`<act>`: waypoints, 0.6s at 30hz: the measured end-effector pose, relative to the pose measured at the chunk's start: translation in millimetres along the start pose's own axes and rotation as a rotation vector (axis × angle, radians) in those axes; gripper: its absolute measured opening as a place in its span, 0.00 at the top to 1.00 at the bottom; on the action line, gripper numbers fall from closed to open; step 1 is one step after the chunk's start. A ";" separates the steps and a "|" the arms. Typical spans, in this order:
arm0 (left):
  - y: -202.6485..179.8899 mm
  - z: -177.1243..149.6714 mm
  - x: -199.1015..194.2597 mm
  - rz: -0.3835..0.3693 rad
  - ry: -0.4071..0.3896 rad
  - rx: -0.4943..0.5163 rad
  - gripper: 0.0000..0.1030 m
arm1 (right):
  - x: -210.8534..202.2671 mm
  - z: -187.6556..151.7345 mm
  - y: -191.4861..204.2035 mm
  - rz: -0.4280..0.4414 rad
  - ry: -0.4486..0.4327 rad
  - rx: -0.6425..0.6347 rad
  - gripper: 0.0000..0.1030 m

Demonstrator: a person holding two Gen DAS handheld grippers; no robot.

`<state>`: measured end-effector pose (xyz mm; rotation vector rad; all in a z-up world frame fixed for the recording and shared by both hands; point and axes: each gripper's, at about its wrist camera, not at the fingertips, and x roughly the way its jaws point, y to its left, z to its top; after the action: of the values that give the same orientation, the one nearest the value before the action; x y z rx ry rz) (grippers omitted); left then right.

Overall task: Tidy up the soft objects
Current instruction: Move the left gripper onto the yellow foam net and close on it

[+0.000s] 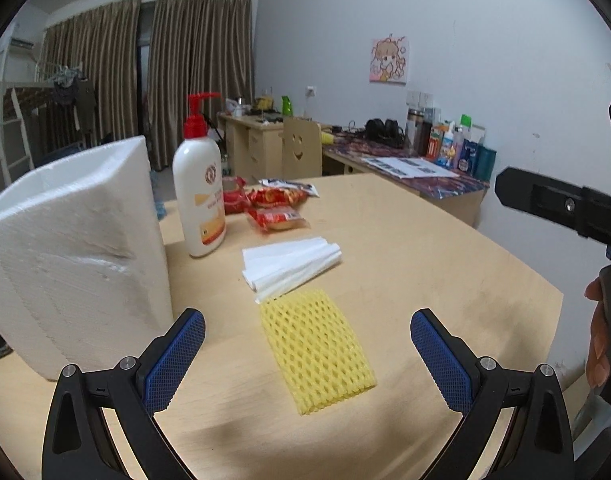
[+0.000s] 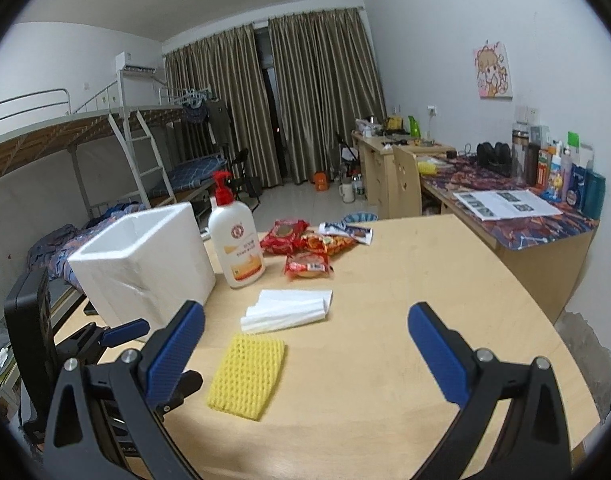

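Foam box (image 1: 77,256) at far left, white, upright and open-topped, stands on your wooden table (image 1: 405,248); only the right wrist view looks down into its hollow (image 2: 145,256), which shows nothing inside as far as can be seen. Just right of the box stands a white lotion bottle (image 1: 201,196) with a red pump, and behind it lie several red snack packets (image 1: 273,208). Next comes a fan of white foam sheets (image 1: 289,266), and touching its near edge the yellow foam net (image 1: 317,350), flat on the table near the front. Your left gripper (image 1: 307,354) is spread wide, its blue pads (image 1: 173,364) well apart, holding nothing; in its own view the net lies between the fingers but apart from both. Your right gripper (image 2: 305,354) is likewise spread and empty, with the net (image 2: 247,376) just right of its left pad (image 2: 175,354). The right wrist view alone shows the left gripper from outside (image 2: 125,330), low at the left beside the box, along with a bunk bed (image 2: 105,152) beyond. The left wrist view alone shows the right gripper's black body (image 1: 545,200) at the right edge, gripped by your hand (image 1: 597,332). Both views show a cluttered desk (image 1: 409,168) against the right wall.
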<state>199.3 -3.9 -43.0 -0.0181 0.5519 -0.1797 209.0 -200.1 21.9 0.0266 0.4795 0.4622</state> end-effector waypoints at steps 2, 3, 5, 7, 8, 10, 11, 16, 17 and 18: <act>1.7 -0.6 7.0 -0.001 0.013 -0.002 0.00 | 6.0 -2.7 -3.7 0.004 0.022 0.001 0.00; 3.1 -0.9 9.8 0.003 0.018 -0.007 0.00 | 10.3 -5.2 -6.9 0.008 0.034 0.005 0.00; 5.5 -1.8 18.4 0.004 0.038 -0.023 0.00 | 15.2 -8.8 -11.5 0.021 0.042 0.016 0.00; 5.8 -2.9 27.0 0.002 0.064 -0.029 0.00 | 20.1 -12.0 -18.8 0.031 0.052 0.037 0.00; 4.5 -3.2 31.5 -0.004 0.077 -0.030 0.00 | 22.0 -13.2 -21.9 0.037 0.057 0.046 0.00; 1.7 -4.1 38.8 0.000 0.092 -0.021 0.00 | 24.3 -15.4 -27.0 0.047 0.060 0.060 0.00; -0.3 -4.6 42.5 0.007 0.098 -0.011 0.00 | 25.7 -16.0 -29.1 0.053 0.064 0.066 0.00; -2.6 -7.4 61.9 0.001 0.149 -0.010 0.07 | 33.3 -16.6 -34.2 0.082 0.088 0.076 0.00; -3.1 -7.8 64.8 0.006 0.156 -0.009 0.09 | 35.1 -16.0 -33.8 0.091 0.092 0.072 0.00; -3.5 -8.4 67.8 0.013 0.164 -0.008 0.12 | 37.0 -15.2 -33.0 0.101 0.099 0.063 0.00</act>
<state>251.0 -18.9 -85.2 -0.0074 0.7163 -0.1672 245.2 -214.9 -12.2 0.0896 0.5917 0.5486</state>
